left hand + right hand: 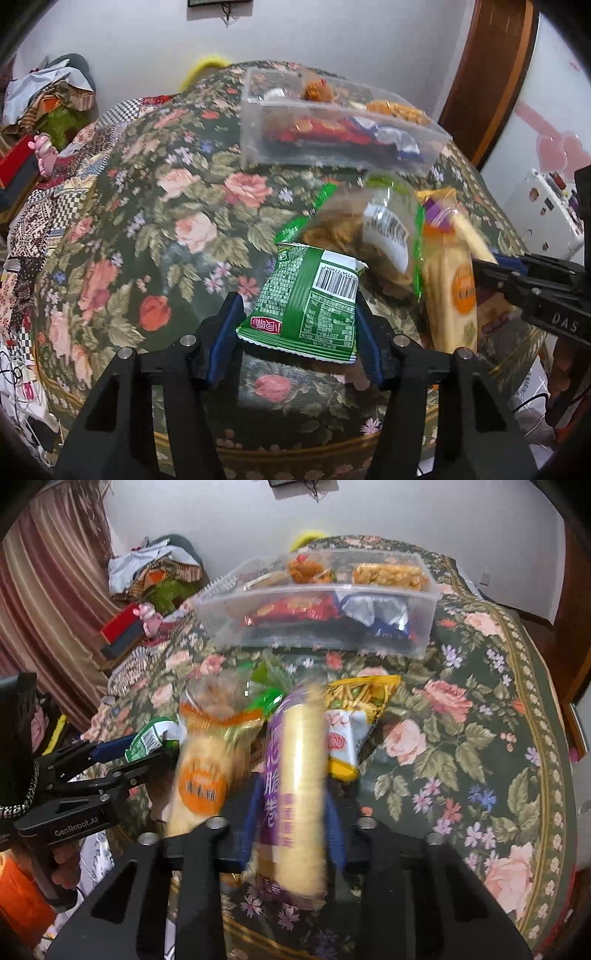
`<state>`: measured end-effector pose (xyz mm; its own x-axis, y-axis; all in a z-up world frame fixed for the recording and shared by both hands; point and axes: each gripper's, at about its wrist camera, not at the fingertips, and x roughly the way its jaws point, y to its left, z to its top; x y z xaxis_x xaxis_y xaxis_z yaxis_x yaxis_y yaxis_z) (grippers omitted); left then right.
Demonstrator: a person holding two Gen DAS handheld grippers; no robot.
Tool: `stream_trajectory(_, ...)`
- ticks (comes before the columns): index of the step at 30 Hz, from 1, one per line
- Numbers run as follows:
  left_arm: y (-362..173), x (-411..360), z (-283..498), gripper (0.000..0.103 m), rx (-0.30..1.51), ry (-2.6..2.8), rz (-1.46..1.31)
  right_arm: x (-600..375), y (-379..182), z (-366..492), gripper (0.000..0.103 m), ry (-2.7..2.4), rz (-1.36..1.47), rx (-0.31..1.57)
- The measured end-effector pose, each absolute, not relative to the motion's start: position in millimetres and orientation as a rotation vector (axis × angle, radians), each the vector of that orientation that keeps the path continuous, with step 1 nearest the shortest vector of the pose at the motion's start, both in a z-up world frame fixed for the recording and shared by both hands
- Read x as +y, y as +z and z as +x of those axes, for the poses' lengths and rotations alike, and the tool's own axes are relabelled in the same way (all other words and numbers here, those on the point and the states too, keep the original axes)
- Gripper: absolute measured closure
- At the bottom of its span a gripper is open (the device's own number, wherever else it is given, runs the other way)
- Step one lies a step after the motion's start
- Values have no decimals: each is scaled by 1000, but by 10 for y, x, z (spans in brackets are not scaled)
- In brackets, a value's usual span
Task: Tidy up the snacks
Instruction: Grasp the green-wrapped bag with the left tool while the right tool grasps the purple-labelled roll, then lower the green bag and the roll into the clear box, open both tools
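So the whole thing sat on a dark green floral tablecloth [155, 206] over a table, with a plain white wall behind, a wooden door frame [491, 74] on one side and reddish curtains [55, 609] on the other, plus a messy pile of clothes [155, 572] in the corner. A clear plastic bin [314, 620] at the far side already had wrappers in it. The left gripper [299, 317] had its blue pads pressed on a green snack bag [306, 302] showing a barcode, and its body read "GenRobot.AI". The right gripper [291, 812] was clamped on a purple cracker roll [295, 782], too blurry to read. An orange-label cracker pack [207, 775] lay just beside it.
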<state>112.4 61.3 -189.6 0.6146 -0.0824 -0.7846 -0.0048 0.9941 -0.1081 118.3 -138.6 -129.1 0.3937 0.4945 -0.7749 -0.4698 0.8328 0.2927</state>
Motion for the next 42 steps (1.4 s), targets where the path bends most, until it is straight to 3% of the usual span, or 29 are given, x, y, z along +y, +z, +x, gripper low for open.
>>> stream_trajectory(29,-941,626,1922,45,675,-41,-122,-1379,-451,1874,83,581,80,735)
stream_trajectory(42,-840,550,2547,45,639,-42,-112,-1218,-385,2449,83,557,76,703)
